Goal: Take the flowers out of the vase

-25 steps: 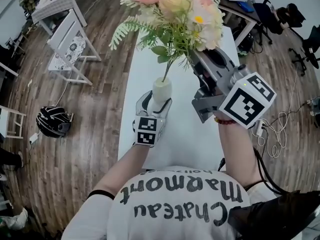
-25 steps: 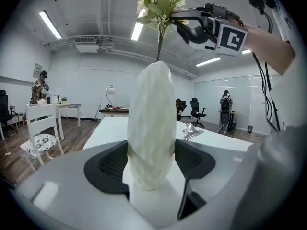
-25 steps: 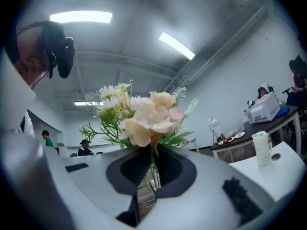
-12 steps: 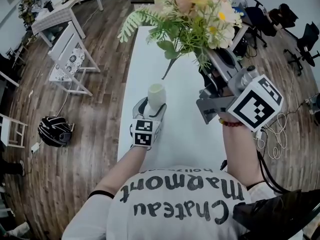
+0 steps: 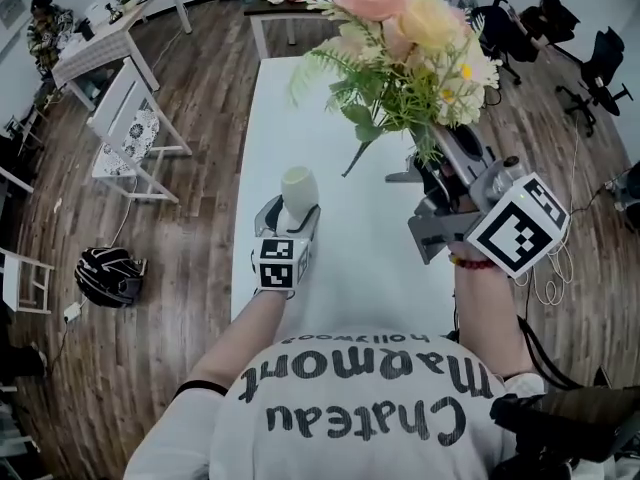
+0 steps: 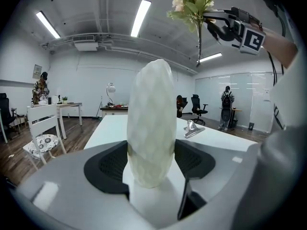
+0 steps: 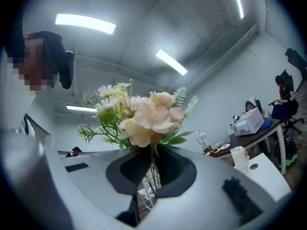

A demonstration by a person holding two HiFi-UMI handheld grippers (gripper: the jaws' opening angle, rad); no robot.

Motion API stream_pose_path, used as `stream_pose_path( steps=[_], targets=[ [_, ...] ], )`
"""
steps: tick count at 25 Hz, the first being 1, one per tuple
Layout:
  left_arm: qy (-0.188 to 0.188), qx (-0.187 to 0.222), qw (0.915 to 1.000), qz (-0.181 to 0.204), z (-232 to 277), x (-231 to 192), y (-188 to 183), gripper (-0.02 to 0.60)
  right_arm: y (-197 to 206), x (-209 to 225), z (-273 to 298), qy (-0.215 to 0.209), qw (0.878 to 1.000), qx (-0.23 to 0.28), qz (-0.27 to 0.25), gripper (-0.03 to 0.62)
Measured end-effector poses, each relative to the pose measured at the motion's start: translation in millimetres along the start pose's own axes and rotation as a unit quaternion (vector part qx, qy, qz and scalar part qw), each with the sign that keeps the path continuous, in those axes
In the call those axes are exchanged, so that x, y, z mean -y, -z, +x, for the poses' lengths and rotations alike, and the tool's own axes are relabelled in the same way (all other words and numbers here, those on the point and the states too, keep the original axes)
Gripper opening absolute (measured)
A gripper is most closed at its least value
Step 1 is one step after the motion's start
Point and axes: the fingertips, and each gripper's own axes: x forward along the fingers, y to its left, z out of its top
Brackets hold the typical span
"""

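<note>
Closest to me, my left tongs (image 5: 292, 212) sit low over the near part of the long white table (image 5: 370, 248). Their jaws stand wide and are clamped on the pale cream, faceted ceramic vase (image 5: 298, 188), one black pad against each side of its belly. The vase stands upright on the tabletop and its mouth is empty.

To my right and higher up, my right tongs (image 5: 432, 160) point slightly upward. Their jaws are pinched almost together on the thin green stems of the bunch of artificial flowers (image 5: 410, 48), which has peach and cream roses, small white daisies and fern-like leaves. The whole bunch is out of the vase: it hangs in the air above the table, up and to the right of the vase and well apart from it. One long stem end points down and to the left below the blooms without touching anything.

Just past my right tongs, a small silver metal clip (image 5: 405, 176) lies on the table.

Off the table's left edge, on the brown wooden plank floor (image 5: 190, 218), rests a black helmet with white stripes (image 5: 108, 268). Farther along that side stands a white slatted chair with a patterned seat cushion (image 5: 130, 118). At the far right are black office chairs (image 5: 600, 58).
</note>
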Motion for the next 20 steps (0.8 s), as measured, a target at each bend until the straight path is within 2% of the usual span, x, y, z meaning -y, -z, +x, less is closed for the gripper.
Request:
stream_pose_path(
  steps=[7, 20],
  targets=[
    [-0.008, 0.005, 1.0000, 0.001, -4, 3, 3, 0.311, 26, 13, -36, 0.021, 0.999, -0.021, 0.035, 0.035],
    [-0.009, -0.004, 0.9999, -0.006, -3, 3, 1, 0.313, 77, 46, -85, 0.081, 0.992, -0.078, 0.055, 0.035]
  ],
)
